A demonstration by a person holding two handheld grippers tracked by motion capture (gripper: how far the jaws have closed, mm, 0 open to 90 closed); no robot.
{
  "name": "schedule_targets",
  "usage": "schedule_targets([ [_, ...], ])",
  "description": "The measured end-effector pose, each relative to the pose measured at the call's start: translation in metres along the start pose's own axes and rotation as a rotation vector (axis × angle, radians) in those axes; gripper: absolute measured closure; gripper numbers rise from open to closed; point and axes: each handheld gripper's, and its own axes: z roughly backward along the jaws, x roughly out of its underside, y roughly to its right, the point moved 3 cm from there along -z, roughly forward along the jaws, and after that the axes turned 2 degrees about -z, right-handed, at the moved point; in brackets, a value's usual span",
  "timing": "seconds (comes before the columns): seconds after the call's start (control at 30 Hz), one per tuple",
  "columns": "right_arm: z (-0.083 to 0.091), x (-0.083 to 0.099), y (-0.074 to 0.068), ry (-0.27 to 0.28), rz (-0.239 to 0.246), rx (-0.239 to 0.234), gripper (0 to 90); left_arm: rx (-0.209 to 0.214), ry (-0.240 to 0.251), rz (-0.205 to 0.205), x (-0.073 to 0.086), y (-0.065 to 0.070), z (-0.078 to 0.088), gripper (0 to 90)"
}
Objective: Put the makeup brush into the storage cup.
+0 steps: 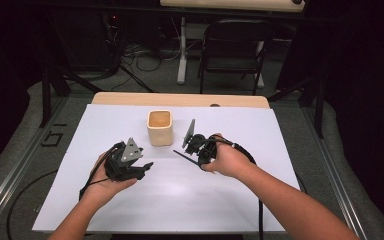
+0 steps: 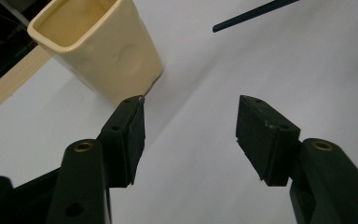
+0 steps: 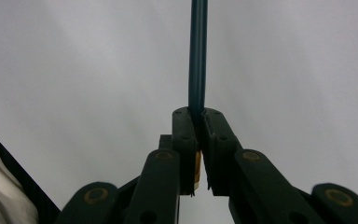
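A cream square cup (image 1: 159,127) stands upright and empty on the white sheet (image 1: 190,200), toward the back. My left gripper (image 1: 147,167) lies low on the sheet in front of and to the left of the cup, pointing right. Its jaws are open with nothing between them (image 2: 191,109), and the cup (image 2: 98,44) sits just beyond the left jaw. My right gripper (image 1: 197,161), to the right of the cup, is shut on a thin dark stick (image 1: 184,158). The stick (image 3: 198,56) runs straight out from the pinched jaws (image 3: 198,114). Its free end (image 2: 254,15) points toward the left gripper.
The sheet covers a wooden table whose far edge (image 1: 180,99) shows behind the cup. A black folding chair (image 1: 235,45) and cables stand on the floor beyond. Metal rails (image 1: 10,180) run along both sides of the table.
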Motion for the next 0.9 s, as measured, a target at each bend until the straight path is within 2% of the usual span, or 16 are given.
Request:
schedule_targets([
  [0.33, 0.000, 0.000, -0.003, -0.008, 0.009, -0.002, 84.1, -0.009, 0.002, -0.050, -0.001, 0.009, -0.001, 44.8],
  [0.47, 0.000, 0.000, -0.003, -0.004, 0.008, -0.008, 84.1, 0.002, -0.009, -0.087, -0.001, 0.012, -0.003, 45.3],
  [0.73, 0.000, 0.000, -0.006, -0.013, 0.021, -0.012, 84.1, -0.019, -0.018, -0.175, -0.003, 0.021, -0.006, 46.6],
  [0.9, -0.001, -0.001, -0.007, -0.012, 0.023, -0.019, 84.1, -0.028, -0.025, -0.211, -0.004, 0.027, -0.008, 48.0],
])
